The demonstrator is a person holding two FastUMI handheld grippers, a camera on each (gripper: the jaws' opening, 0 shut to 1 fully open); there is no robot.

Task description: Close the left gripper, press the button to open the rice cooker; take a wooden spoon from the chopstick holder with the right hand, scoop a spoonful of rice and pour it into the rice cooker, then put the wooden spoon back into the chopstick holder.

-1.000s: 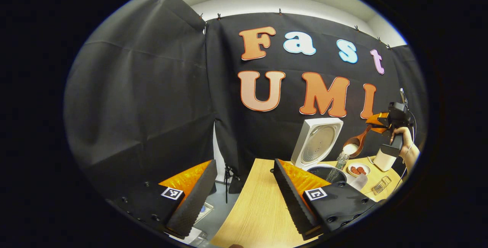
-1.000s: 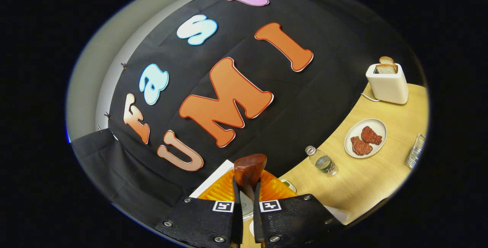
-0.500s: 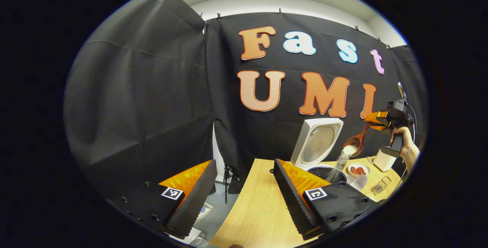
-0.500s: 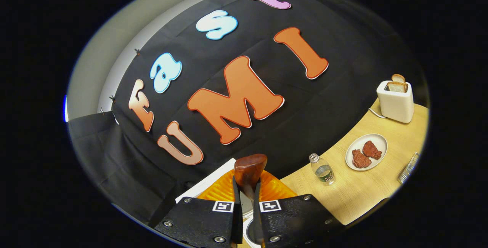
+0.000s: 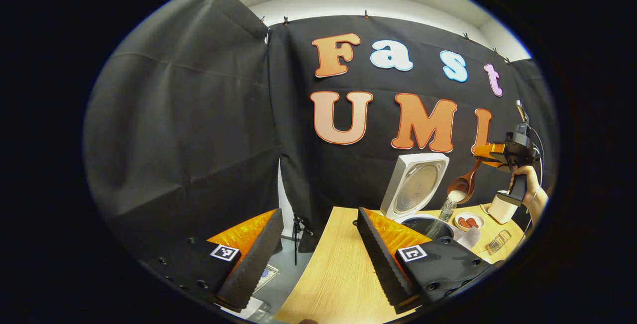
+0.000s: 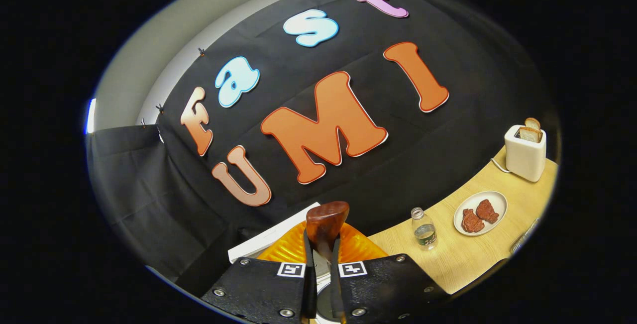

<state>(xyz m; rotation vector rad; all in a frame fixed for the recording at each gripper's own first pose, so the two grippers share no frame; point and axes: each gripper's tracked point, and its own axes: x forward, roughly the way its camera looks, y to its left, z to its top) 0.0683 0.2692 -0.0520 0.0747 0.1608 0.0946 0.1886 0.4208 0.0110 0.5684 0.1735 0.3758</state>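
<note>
In the left gripper view, the left gripper (image 5: 318, 249) hangs over the near edge of the worktop (image 5: 333, 274) with its fingers (image 5: 254, 259) spread wide and nothing between them. Past the right-hand finger stands the cooker (image 5: 415, 192), lid raised upright, its dark pot (image 5: 425, 225) open below. Farther right, a hand (image 5: 522, 174) holds the right gripper (image 5: 490, 151) up above the worktop. The spoon (image 5: 463, 184) slants down from that gripper with its bowl lowest, just above the pot. Rice (image 5: 450, 198) heaps at the lip of the bowl and a thin stream of grains falls from it toward the pot. Near the pot lies a plate (image 5: 469, 222) with reddish pieces on it. A toaster (image 5: 500, 207) stands behind the plate, under the hand, and a small wire rack (image 5: 498, 242) sits near the worktop's front edge.

In the right gripper view, the right gripper (image 6: 322, 284) has its fingers (image 6: 308, 284) pressed close on the spoon's handle. The back of the spoon (image 6: 326, 222) rises between them and points away from the camera. A white edge of the cooker (image 6: 271, 239) shows just to the left of the fingers, and a little of the pot is visible low between them. To the right on the worktop (image 6: 477, 254) a bottle (image 6: 424, 229) stands upright. The plate (image 6: 492, 199) with its two reddish pieces lies beyond it, apart from the bottle. The toaster (image 6: 525, 157) with bread in its slots stands at the far end near the wall.
</note>
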